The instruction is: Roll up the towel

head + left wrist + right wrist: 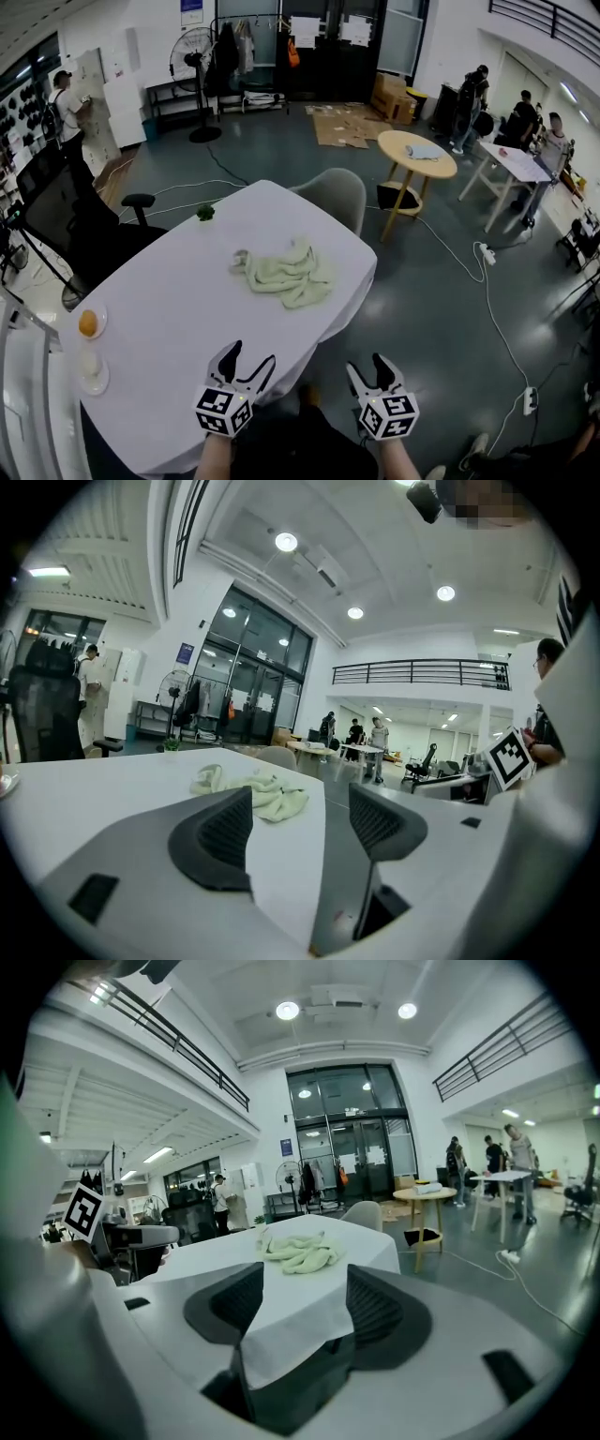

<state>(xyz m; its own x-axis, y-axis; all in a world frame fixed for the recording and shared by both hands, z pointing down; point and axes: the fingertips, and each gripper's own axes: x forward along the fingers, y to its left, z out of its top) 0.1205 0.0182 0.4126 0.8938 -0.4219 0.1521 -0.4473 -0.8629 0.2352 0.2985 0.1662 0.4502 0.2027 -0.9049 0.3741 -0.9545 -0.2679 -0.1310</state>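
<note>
A pale green towel (287, 275) lies crumpled on the white-clothed table (178, 319), toward its far right side. The towel (253, 792) shows past the left jaws and the towel (300, 1251) lies ahead of the right jaws. My left gripper (246, 360) hovers over the table's near edge, jaws open, nothing between them. My right gripper (369, 367) hangs just off the near right corner, also open and empty. In the left gripper view the left gripper (300, 825) frames bare cloth; the right gripper (305, 1302) frames the table corner. Both are well short of the towel.
A small green plant (205, 213) sits at the table's far edge. Two small plates, one holding an orange (88, 323), sit at the left edge. A grey chair (333, 195) stands behind the table, a black office chair (89, 230) at left, a round wooden table (416, 156) beyond.
</note>
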